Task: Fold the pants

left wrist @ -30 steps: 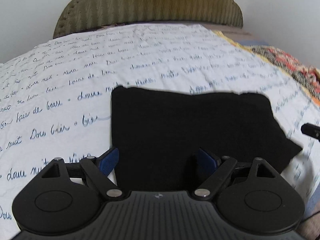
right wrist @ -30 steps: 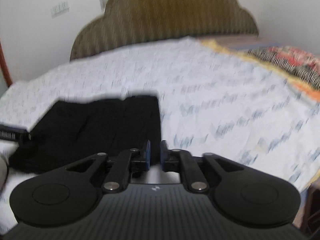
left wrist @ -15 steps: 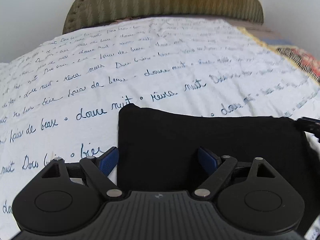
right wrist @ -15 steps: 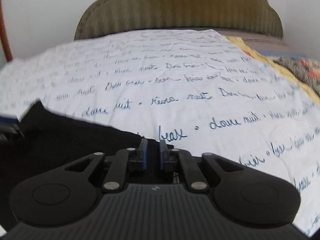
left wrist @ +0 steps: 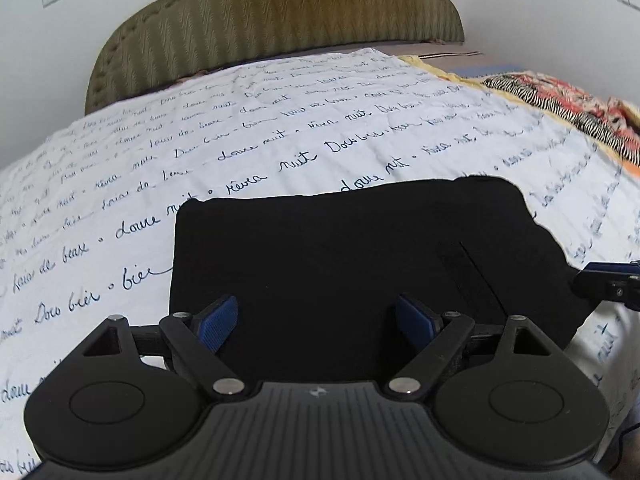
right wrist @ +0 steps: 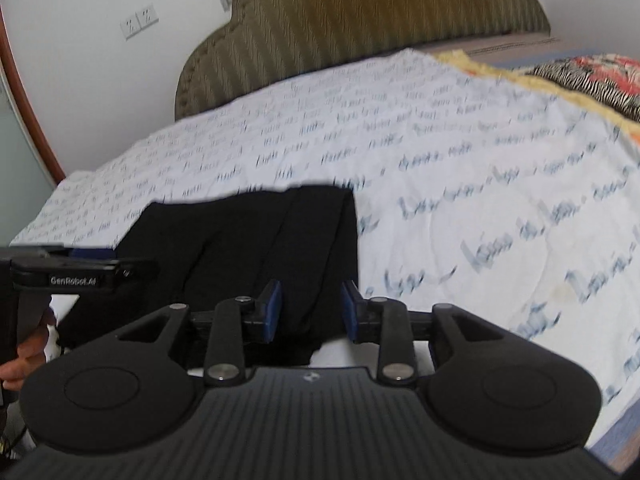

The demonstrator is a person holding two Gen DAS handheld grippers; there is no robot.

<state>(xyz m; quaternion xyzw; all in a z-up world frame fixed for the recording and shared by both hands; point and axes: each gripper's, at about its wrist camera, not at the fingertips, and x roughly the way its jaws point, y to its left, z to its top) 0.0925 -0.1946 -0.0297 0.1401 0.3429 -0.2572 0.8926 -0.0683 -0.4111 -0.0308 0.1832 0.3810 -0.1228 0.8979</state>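
Observation:
The black pants (left wrist: 360,248) lie folded into a flat rectangle on the white bedspread (left wrist: 280,128) with blue handwriting. My left gripper (left wrist: 316,314) hovers wide open over the pants' near left part, with nothing pressed between its blue pads. In the right wrist view the pants (right wrist: 248,240) sit left of centre. My right gripper (right wrist: 311,306) is over their near right corner. Its jaws are opening and the pads stand apart from the cloth seen between them. Each gripper shows in the other's view: the right gripper (left wrist: 608,280) at the edge, the left gripper (right wrist: 80,270) beside a hand (right wrist: 24,356).
An olive padded headboard (left wrist: 280,20) closes the far end of the bed. A zebra-and-red patterned blanket (left wrist: 568,104) lies along the right side. Wall sockets (right wrist: 138,22) sit on the white wall. The bedspread stretches broad and flat beyond and to the right of the pants.
The right gripper's pads were together in both earlier frames and now stand parted. Both cameras had dipped closer to the bed half a second ago and have pulled back; the pants' right corner now looks squarer.

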